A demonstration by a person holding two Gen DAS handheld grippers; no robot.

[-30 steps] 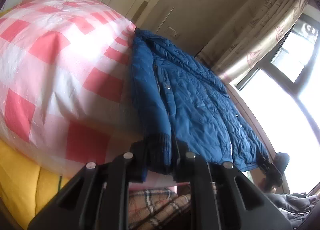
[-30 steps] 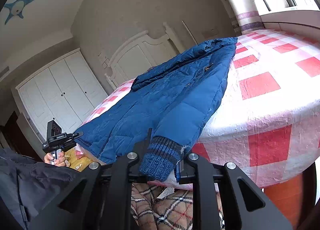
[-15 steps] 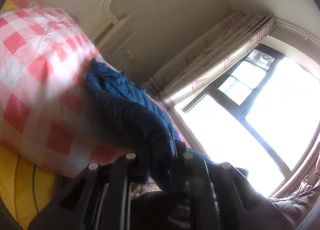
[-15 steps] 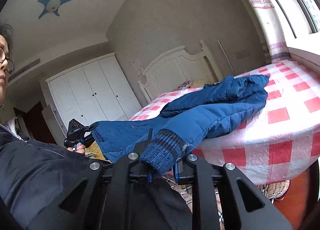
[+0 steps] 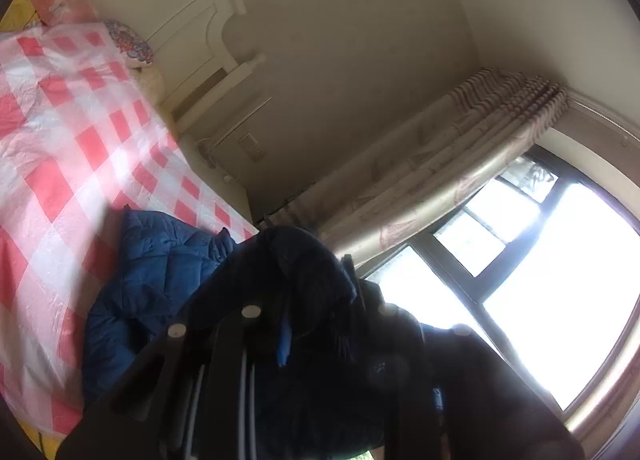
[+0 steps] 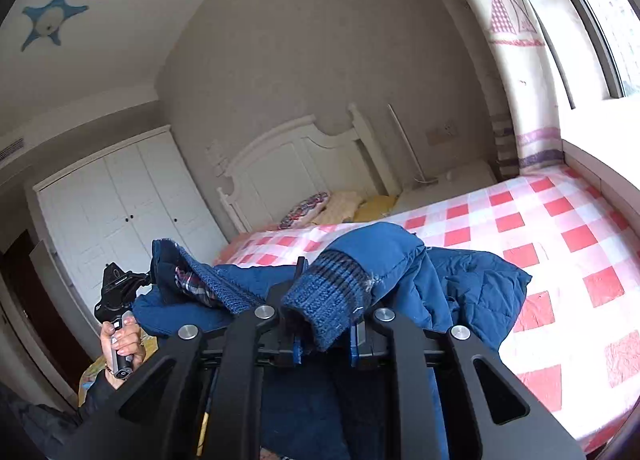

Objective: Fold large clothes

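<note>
Blue quilted jacket (image 6: 460,284), ribbed knit cuffs, plaid lining: bunched at lower centre on the checked bed (image 6: 560,228). Your right tongs (image 6: 324,340) clamp one cuff (image 6: 328,296); your left tongs (image 5: 316,320), jaws just opening, have dark fabric between them.

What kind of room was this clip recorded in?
A home bedroom, most likely a child's: a bed with a red-and-white checked cover and a white headboard, a white built-in wardrobe, and a blue star-shaped ceiling light. A curtained window runs beside the bed.
</note>
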